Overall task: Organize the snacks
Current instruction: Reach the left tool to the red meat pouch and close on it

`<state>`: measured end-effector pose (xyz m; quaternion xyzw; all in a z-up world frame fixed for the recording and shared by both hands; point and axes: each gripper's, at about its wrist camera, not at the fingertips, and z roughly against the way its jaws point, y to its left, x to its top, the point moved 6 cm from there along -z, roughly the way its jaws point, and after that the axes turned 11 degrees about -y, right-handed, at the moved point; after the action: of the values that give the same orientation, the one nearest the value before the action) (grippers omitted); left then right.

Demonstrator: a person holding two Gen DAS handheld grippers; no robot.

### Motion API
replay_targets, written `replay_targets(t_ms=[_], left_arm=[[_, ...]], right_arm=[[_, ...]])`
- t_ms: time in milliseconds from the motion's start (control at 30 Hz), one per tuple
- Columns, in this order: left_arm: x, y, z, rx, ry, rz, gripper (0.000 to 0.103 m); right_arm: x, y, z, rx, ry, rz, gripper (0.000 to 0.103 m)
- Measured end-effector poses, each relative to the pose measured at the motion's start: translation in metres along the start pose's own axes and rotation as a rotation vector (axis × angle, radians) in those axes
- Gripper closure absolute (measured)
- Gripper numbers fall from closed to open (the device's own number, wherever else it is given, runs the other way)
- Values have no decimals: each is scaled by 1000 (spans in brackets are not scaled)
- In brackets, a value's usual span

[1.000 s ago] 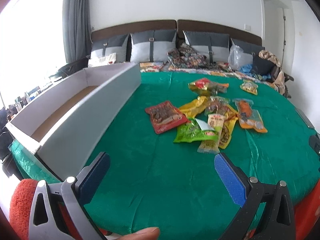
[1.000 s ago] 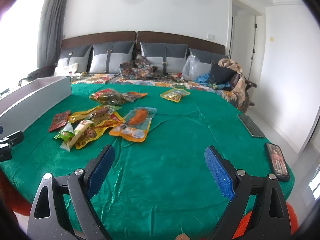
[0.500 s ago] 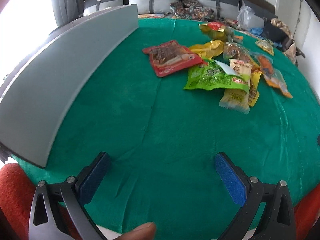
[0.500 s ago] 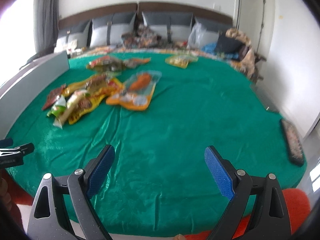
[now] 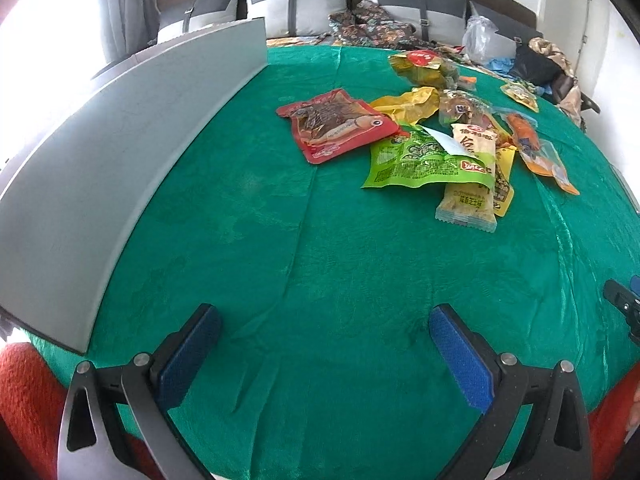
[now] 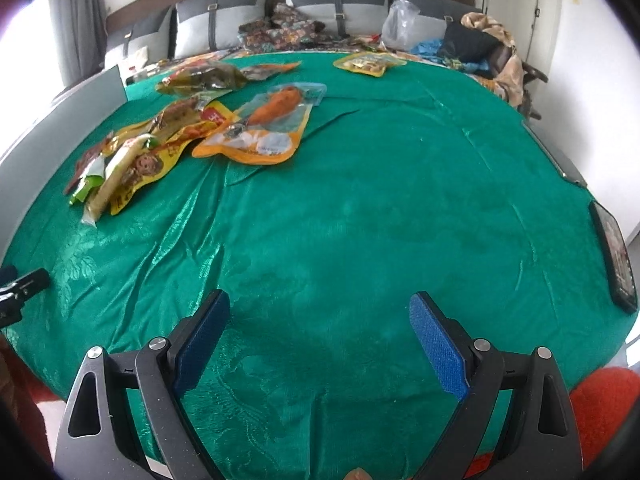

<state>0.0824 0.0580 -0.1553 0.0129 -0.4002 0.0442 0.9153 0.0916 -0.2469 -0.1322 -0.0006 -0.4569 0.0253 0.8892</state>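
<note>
Several snack packets lie in a heap on the green tablecloth point(image 5: 320, 264): a red packet point(image 5: 336, 124), a green packet point(image 5: 416, 160), a pale yellow packet point(image 5: 468, 184) and an orange packet point(image 5: 536, 148). The orange packet point(image 6: 268, 120) and a separate yellow packet point(image 6: 368, 63) show in the right wrist view. A long grey box point(image 5: 112, 152) stands at the left. My left gripper point(image 5: 324, 356) is open and empty, near the table's front edge. My right gripper point(image 6: 320, 340) is open and empty over bare cloth, right of the heap.
Two phones point(image 6: 616, 260) lie at the table's right edge. A bed with grey pillows point(image 5: 296, 8), clothes and bags stands behind the table. An orange cushion point(image 5: 28, 408) is at the near edge. The right gripper's tip shows in the left wrist view point(image 5: 624, 304).
Both grippers have tilted down and moved forward over the table. The snacks look closer and the box's inside is no longer visible. Both stay open.
</note>
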Motion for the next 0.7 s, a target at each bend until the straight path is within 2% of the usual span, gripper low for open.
replay_targets(t_ms=[67,167,267,333,400,467,567,700], left_arm=[[0,0,0,-13,-15,-14,0],[1,0,-1,-24,3,-20,0],[4,1,-3,-42,60,-24,0],[13,3,-4,-95,99,31,0],[41,7,-5,-182,90,125,0],[71,10,-11,-199,76,157,0],[120,9,-42,-218,131,183,0],[152,8,-103,-124,229,169,0]], right_arm=[[-1,0,-2,2,9,-4,10],[0,0,-3,3,13,-9,10],[0,1,-3,6,13,-9,10],[0,1,-3,9,10,-5,9],[-1,1,-4,13,10,-4,9],[0,1,-5,14,11,-4,9],[0,1,-5,15,12,-2,9],[0,2,-5,19,15,1,9]])
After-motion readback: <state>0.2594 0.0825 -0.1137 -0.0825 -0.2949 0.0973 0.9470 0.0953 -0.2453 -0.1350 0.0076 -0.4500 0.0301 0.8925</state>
